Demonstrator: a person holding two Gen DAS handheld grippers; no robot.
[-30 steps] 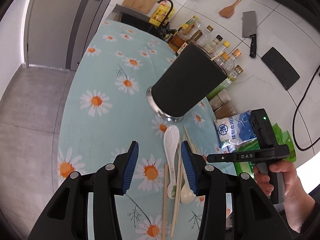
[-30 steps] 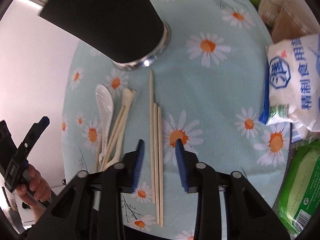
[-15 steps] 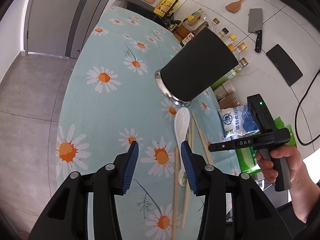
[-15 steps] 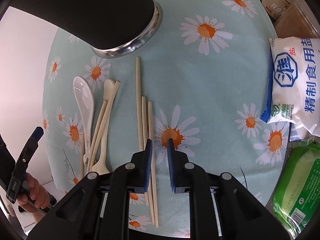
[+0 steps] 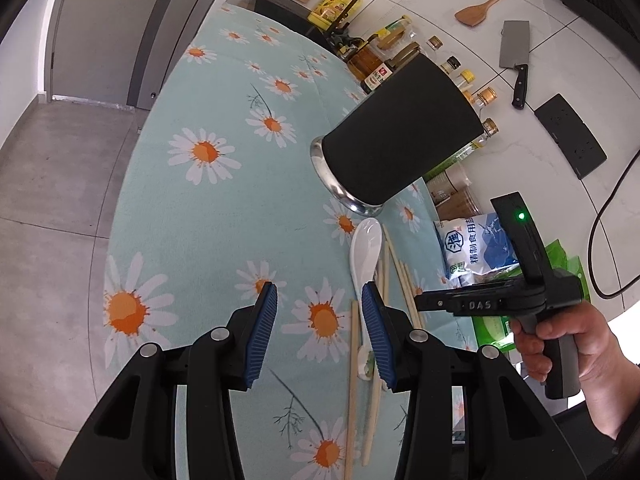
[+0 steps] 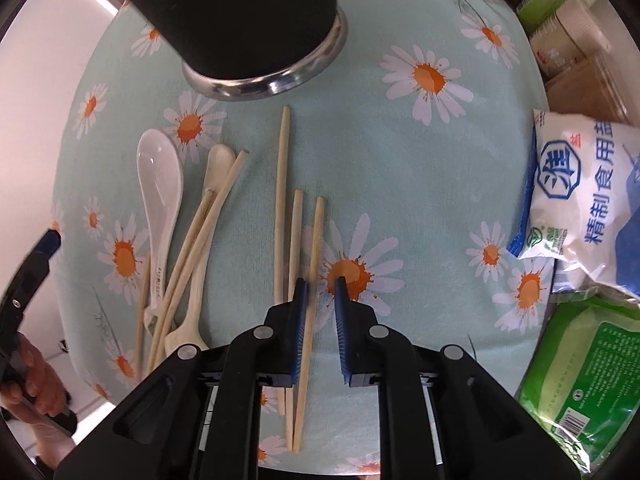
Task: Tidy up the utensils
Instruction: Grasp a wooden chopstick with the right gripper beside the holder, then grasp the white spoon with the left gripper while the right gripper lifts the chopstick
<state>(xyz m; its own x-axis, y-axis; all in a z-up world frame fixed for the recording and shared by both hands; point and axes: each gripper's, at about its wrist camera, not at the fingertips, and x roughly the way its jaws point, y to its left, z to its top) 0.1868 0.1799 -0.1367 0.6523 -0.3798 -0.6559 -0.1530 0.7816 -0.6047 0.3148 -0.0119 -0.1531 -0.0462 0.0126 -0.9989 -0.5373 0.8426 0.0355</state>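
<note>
A black utensil holder (image 6: 248, 12) with a steel base stands on the daisy tablecloth (image 6: 400, 168). Three wooden chopsticks lie side by side in front of it. My right gripper (image 6: 320, 292) points down over the rightmost chopstick (image 6: 318, 232), which runs between its narrowly parted jaws without being pinched. To the left lie a white spoon (image 6: 158, 188), a cream spoon (image 6: 212, 208) and more chopsticks. My left gripper (image 5: 319, 292) hovers open and empty over the cloth, just left of the white spoon (image 5: 364, 248) and short of the holder (image 5: 400, 140).
A salt bag (image 6: 580, 200) and a green pack (image 6: 580, 380) lie at the right. Sauce bottles (image 5: 376, 68) stand behind the holder, and a cleaver (image 5: 516, 56) hangs on the wall. The table's left edge drops to a grey floor (image 5: 52, 200).
My right gripper's jaws closed from wide to a narrow gap and shifted right over the rightmost chopstick. My left gripper sank slightly and stayed open.
</note>
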